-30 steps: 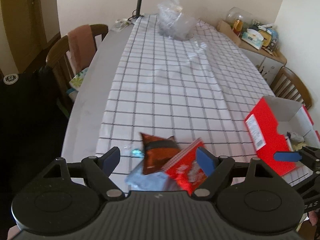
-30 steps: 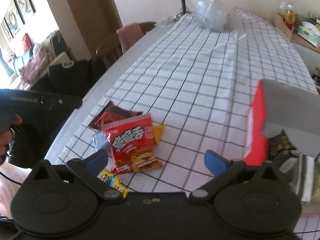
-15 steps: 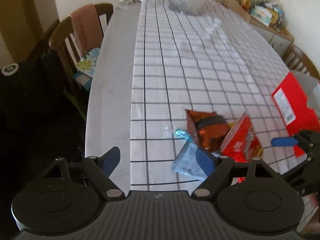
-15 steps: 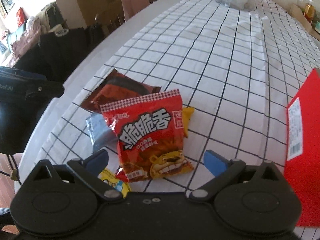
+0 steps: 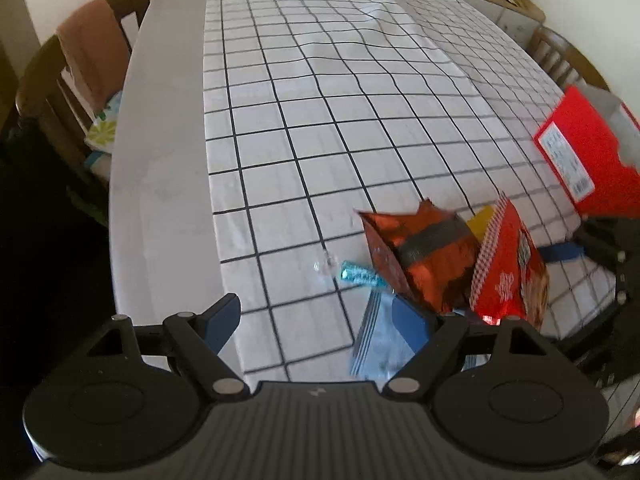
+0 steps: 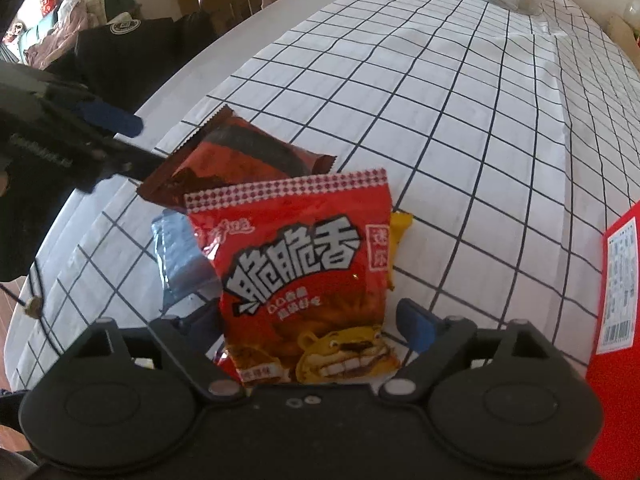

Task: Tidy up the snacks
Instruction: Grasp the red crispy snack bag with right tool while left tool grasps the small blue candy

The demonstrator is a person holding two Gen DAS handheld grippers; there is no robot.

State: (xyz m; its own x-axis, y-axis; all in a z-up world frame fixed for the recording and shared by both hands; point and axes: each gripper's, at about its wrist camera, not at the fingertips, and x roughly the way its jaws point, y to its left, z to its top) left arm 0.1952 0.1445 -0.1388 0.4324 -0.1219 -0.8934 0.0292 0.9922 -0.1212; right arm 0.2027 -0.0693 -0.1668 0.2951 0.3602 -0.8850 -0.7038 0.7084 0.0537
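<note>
At the left, the left gripper [image 5: 316, 320] has swung leftward off the snack pile within the last second; its blue-padded fingers [image 5: 222, 316] stand wide apart and hold nothing, and the gap between them now frames bare white black-gridded tablecloth [image 5: 320, 128] at the left edge of the desk [image 5: 160, 160]. Just right of that gap lie a small teal foil candy wrapper [image 5: 360, 276] and a flat pale-blue plastic sachet [image 5: 380, 344], the latter partly behind the right-hand finger. Next comes the crinkled dark-red foil snack packet with a grey band [image 5: 424, 256], then a yellow packet [image 5: 482, 218] mostly hidden beneath the others. On top lies the bright red crisp bag printed with white characters and a cartoon lion [image 6: 304, 276]. The right gripper [image 6: 308, 322] has closed in on this bag: one second ago the bag sat ahead of the fingers, and now its lower half lies between them. The fingers remain spread, with no visible contact on the bag's sides, so no grasp is made yet. Judgement: the red bag is the item selected, and closing the fingers is the next action required. At the far right stands the open red cardboard box [image 6: 616, 280], well apart from the pile, the probable destination.
</note>
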